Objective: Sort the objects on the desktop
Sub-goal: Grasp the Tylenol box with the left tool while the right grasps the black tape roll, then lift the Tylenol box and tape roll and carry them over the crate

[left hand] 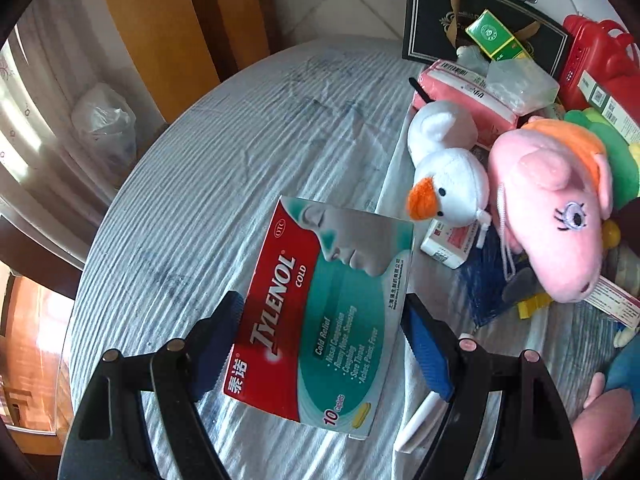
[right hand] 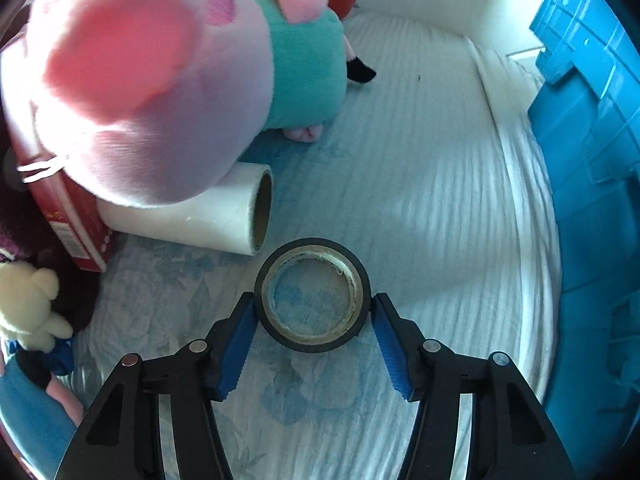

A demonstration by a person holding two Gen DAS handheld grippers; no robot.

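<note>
We see the left hand-held gripper clamped on the Tylenol box, raised over the bench, the white duck plush beyond it. The right hand-held gripper brackets the black tape roll, pads barely apart from it, just before the white film roll.

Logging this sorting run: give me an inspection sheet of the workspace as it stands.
Surface: wrinkled pale blue cloth.
Job's things: Tylenol box in left gripper; black tape roll flat on the cloth.
Clutter: goose plush, pink pig plush, film roll, red box.
Grippers: left shut on the box; right gripper straddles the tape.
Cables: nothing seen.
Surroundings: blue bin, wooden chair.
</note>
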